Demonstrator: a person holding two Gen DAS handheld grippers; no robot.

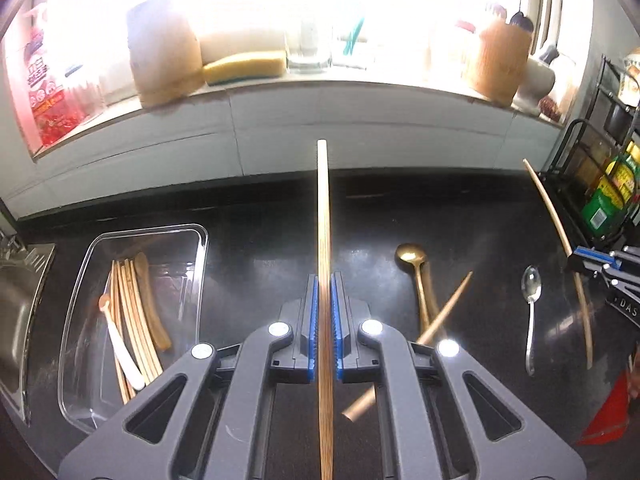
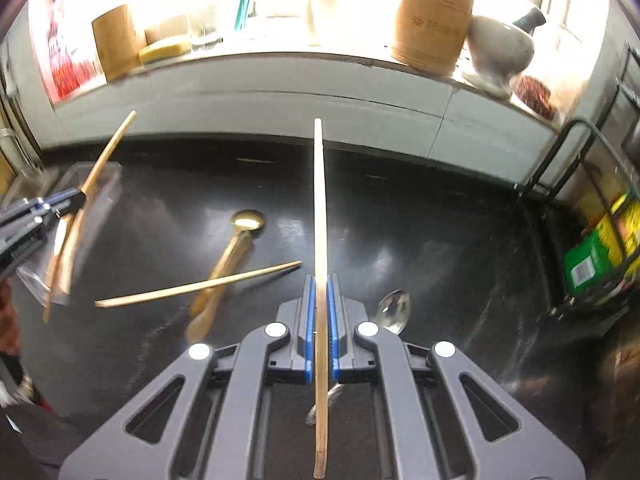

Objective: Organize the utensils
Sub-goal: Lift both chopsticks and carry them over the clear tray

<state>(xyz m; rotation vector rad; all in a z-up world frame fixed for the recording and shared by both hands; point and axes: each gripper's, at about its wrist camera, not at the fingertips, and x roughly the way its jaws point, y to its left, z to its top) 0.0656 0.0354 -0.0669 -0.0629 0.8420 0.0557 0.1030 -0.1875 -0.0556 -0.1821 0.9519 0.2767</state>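
Observation:
My left gripper (image 1: 324, 280) is shut on a wooden chopstick (image 1: 323, 216) held above the black counter. My right gripper (image 2: 320, 282) is shut on another wooden chopstick (image 2: 319, 200). In the left wrist view the right gripper (image 1: 600, 266) shows at the right edge with its chopstick (image 1: 552, 216). In the right wrist view the left gripper (image 2: 44, 208) shows at the left edge. A clear tray (image 1: 200, 240) at the left holds several chopsticks (image 1: 132, 312) and a white spoon (image 1: 120, 340). A loose chopstick (image 1: 444, 312), a gold spoon (image 1: 412, 258) and a silver spoon (image 1: 531, 288) lie on the counter.
A sink (image 1: 16, 300) lies left of the tray. A black wire rack (image 1: 600, 184) with bottles stands at the right. The window ledge (image 1: 320, 80) behind carries a sponge, wooden holders and jars.

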